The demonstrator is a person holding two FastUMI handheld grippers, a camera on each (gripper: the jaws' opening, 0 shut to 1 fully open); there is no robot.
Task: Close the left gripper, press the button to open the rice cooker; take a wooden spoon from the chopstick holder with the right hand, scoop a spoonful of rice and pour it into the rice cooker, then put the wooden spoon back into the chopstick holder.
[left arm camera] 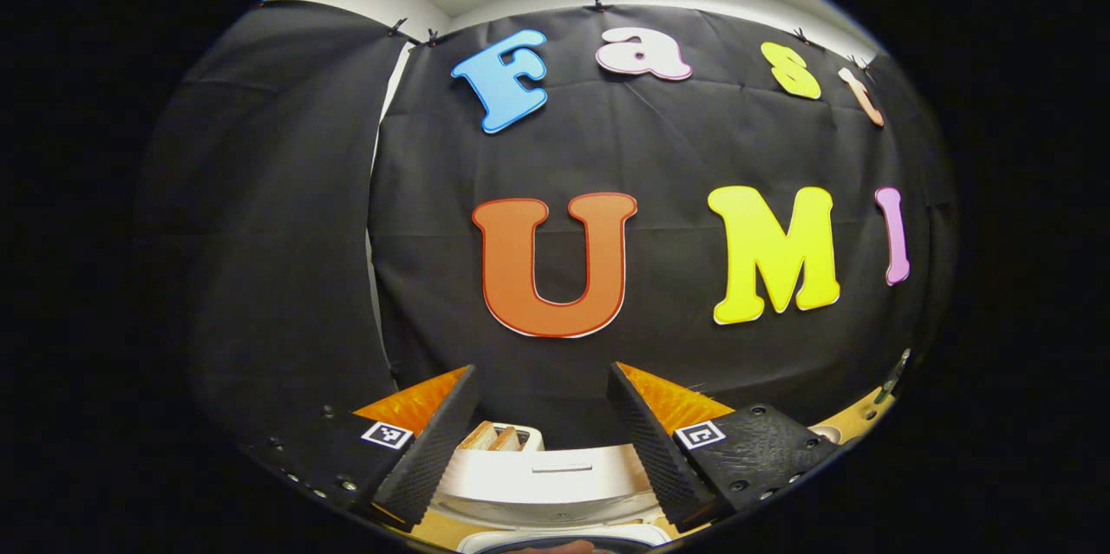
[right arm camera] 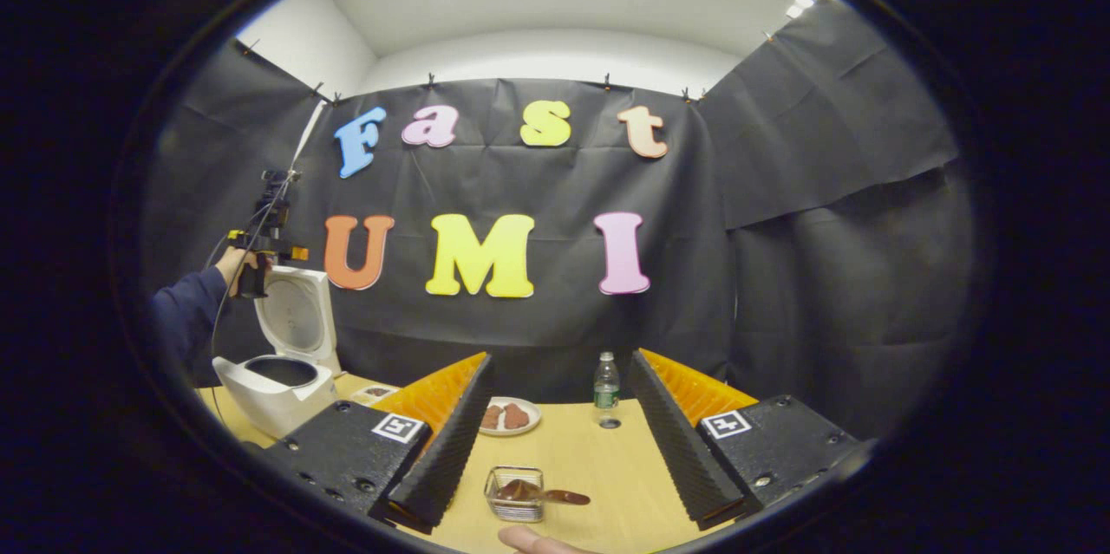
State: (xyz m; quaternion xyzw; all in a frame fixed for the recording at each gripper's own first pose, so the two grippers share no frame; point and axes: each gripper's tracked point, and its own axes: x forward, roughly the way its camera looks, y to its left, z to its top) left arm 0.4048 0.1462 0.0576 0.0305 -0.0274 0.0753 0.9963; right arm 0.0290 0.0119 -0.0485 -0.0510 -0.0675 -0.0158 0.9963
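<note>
Two grippers, both w/ jaws spread, holding nothing. Rice cooker (right arm camera: 279, 363) lid's already up, far left. Right gripper (right arm camera: 555, 441) is nearer the wooden spoon (right arm camera: 545, 495): just below/ahead in the wire chopstick holder (right arm camera: 514, 493), handle pointing right. Left gripper (left arm camera: 542, 433) hovers above the cooker.

No readable text: the bottle (right arm camera: 606, 387) label is too small, gripper tags bear only patterns.

The white, rounded plastic rice cooker (right arm camera: 276, 387) stands at the table's left edge, its lid (right arm camera: 297, 316) raised upright over a dark inner pot. Nearer, a small wire-mesh chopstick holder (right arm camera: 515, 494) holds a brown wooden spoon (right arm camera: 545, 494), lying tilted over its rim.
</note>
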